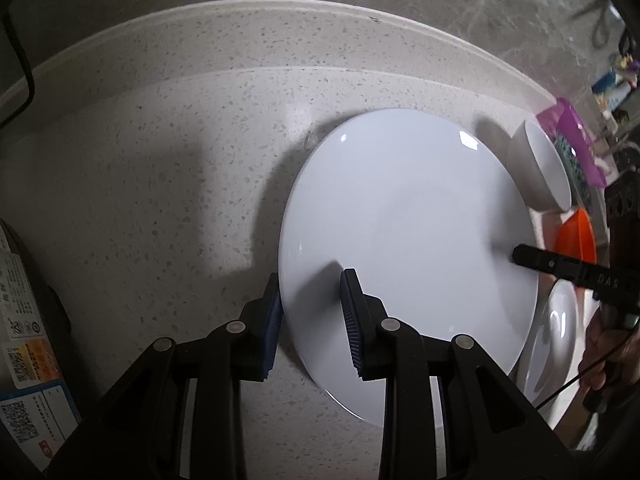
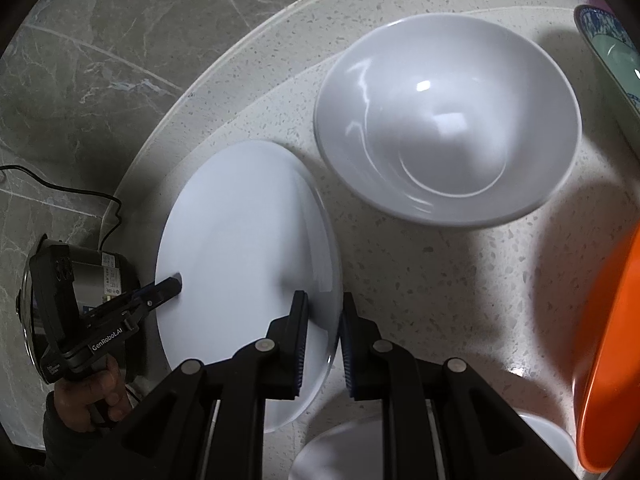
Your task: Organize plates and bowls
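**Inspector:** Report the left side first.

**Operator:** My left gripper (image 1: pixel 310 312) straddles the near rim of the white plate (image 1: pixel 404 248), one finger outside the edge and the other over the plate's face. The blue pads (image 1: pixel 352 320) look parted around the rim; I cannot tell whether they are pressing on it.

**Inspector:** And the right?

**Operator:** My right gripper (image 2: pixel 323 336) has its jaws drawn in on the opposite edge of that same white plate (image 2: pixel 240 264), one finger above and one below the rim. I read it as clamped on the plate. From the left wrist view its black fingertip lies on the plate's far right edge.

**Inspector:** Where does the plate sit?

**Operator:** Over the speckled countertop (image 1: pixel 168 184), tilted, held between the two grippers. I cannot tell whether its lower edge touches the surface.

**Inspector:** Surrounding items?

**Operator:** A large white bowl (image 2: pixel 448 120) stands upright just beyond the plate, close to it but apart. An orange dish (image 2: pixel 612 360) is at the right edge, and a blue-patterned dish (image 2: pixel 612 60) at the upper right. Another white dish (image 2: pixel 344 452) lies partly hidden under my right gripper. A metal appliance (image 2: pixel 100 280) with a black cord (image 2: pixel 72 190) stands behind the left gripper, by the marble wall (image 2: pixel 100 40).
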{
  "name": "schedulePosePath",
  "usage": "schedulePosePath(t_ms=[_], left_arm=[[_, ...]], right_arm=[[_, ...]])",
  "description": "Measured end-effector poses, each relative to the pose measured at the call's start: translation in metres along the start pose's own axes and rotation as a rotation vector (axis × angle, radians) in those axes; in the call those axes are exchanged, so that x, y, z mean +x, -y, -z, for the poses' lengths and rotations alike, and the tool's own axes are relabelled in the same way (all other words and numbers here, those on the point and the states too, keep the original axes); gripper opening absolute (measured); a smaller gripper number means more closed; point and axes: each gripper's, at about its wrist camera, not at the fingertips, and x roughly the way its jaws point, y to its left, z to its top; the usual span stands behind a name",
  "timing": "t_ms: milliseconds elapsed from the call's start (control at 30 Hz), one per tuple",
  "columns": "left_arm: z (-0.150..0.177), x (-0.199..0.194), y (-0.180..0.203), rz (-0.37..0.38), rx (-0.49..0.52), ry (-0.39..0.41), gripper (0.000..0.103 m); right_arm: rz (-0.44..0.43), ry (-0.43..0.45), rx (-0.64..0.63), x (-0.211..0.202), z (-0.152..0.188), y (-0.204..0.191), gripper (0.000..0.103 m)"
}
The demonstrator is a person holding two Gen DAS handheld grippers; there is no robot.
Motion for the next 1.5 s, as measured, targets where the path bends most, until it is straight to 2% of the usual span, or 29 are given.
schedulePosePath(t_ms=[133,200,333,467,533,567,600,667,1133,1333,1500], left_arm=[[-0.002,-0.001,-0.007,0.007,-0.042,0.003,0.026],[-0.003,-0.003,-0.011,0.002,-0.068,0.004,0.027],[-0.007,-0.001,-0.012,0.019,-0.065,-0.006,0.027],[-0.007,0.003,-0.006,0.025,-0.025,-0.013,0.027],[-0.008,0.003,-0.005,0.018,-0.016,-0.018,0.027],[-0.009,0.003,-0.004,0.013,-0.005,-0.021,0.027],[-0.009,0.003,-0.004,0.01,0.001,-0.022,0.027],[-0.01,0.003,-0.002,0.009,0.012,-0.02,0.026],[0.001,-0.005,0.004,-0.004,0.014,0.031,0.026],[0.014,-0.032,0.009,-0.003,0.021,0.054,0.025],[0.037,-0.067,0.019,0.0,0.025,0.08,0.025]], right_arm=[[-0.018,0.006,-0.004,0.0,-0.002,-0.003,0.031],[-0.042,0.017,0.016,-0.001,-0.004,-0.002,0.044],[-0.045,0.016,0.012,-0.001,-0.008,-0.001,0.045],[-0.082,-0.004,0.042,0.006,-0.01,0.004,0.041],[-0.074,-0.008,0.033,0.006,-0.011,0.004,0.041],[-0.063,-0.012,0.024,0.006,-0.012,0.004,0.036],[-0.044,-0.013,0.019,0.006,-0.013,0.005,0.025],[-0.043,-0.006,0.037,0.006,-0.012,0.011,0.018],[-0.01,0.034,-0.023,-0.001,-0.008,-0.002,0.018],[-0.013,0.051,-0.04,-0.02,0.002,-0.012,0.018],[-0.022,0.073,-0.064,-0.046,0.024,-0.025,0.018]])
